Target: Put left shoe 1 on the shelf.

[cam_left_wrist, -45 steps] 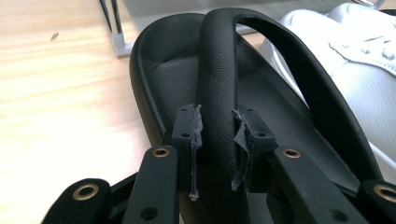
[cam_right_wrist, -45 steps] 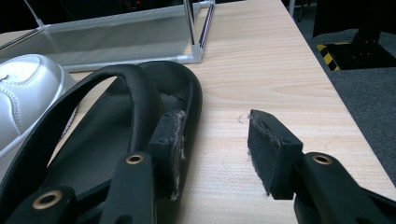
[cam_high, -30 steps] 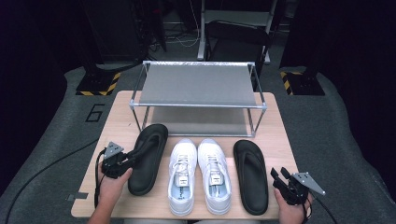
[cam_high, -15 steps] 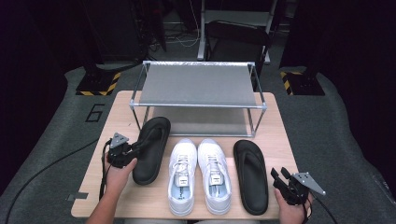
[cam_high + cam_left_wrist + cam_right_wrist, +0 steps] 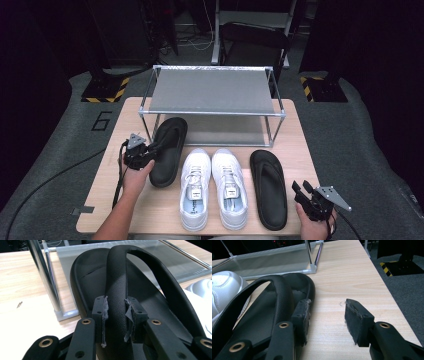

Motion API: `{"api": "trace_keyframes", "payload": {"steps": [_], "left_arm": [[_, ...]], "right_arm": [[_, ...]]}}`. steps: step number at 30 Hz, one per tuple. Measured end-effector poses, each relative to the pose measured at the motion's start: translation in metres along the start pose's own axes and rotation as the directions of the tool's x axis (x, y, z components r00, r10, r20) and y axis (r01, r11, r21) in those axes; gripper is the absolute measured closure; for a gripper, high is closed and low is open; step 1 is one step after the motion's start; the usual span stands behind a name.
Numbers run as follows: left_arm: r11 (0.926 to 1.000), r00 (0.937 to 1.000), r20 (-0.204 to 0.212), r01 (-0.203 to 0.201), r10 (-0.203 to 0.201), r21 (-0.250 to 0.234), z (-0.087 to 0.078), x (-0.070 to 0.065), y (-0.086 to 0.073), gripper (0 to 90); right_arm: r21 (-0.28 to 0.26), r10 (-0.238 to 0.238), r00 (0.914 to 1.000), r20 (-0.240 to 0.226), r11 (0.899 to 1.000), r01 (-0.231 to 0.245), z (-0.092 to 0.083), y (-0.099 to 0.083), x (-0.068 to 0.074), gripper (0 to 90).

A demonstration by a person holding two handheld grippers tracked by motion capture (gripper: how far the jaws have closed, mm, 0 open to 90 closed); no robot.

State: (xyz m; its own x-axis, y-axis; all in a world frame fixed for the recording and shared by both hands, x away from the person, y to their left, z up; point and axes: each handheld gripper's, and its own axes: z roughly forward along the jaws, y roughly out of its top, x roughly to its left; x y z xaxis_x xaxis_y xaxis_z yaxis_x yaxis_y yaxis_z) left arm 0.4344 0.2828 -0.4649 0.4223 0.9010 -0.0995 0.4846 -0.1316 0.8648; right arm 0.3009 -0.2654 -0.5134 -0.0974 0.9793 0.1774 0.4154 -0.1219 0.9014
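High view, worktop (image 5: 105, 200): wooden, with a two-tier metal shoe rack (image 5: 212, 95) at 12 o'clock.
Left sandal (image 5: 167, 150): black, long axis toward 1 o'clock, toe at the rack's lower shelf.
Left gripper (image 5: 150, 151): fingers (image 5: 100, 312) clamped on the sandal's strap.
Right gripper (image 5: 300, 190): fingers apart, holding nothing, at 3 o'clock of the right sandal (image 5: 269, 187).

Black sandal (image 5: 167, 150) angled, toe beneath rack (image 5: 212, 90).
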Motion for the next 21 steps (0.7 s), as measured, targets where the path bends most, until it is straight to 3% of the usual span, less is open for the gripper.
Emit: {"api": "trace_keyframes", "payload": {"steps": [16, 21], "left_arm": [[0.9996, 0.9994, -0.022, -0.027, 0.027, -0.006, 0.03, 0.002, 0.012, 71.6], [0.9985, 0.9982, -0.023, -0.054, 0.054, 0.001, 0.042, 0.0, 0.018, 71.5]], "right_arm": [[-0.001, 0.007, 1.0, 0.001, 1.0, -0.007, 0.002, -0.001, -0.001, 54.5], [-0.004, 0.013, 0.9999, 0.0, 1.0, -0.013, 0.002, -0.001, -0.001, 54.4]]}}
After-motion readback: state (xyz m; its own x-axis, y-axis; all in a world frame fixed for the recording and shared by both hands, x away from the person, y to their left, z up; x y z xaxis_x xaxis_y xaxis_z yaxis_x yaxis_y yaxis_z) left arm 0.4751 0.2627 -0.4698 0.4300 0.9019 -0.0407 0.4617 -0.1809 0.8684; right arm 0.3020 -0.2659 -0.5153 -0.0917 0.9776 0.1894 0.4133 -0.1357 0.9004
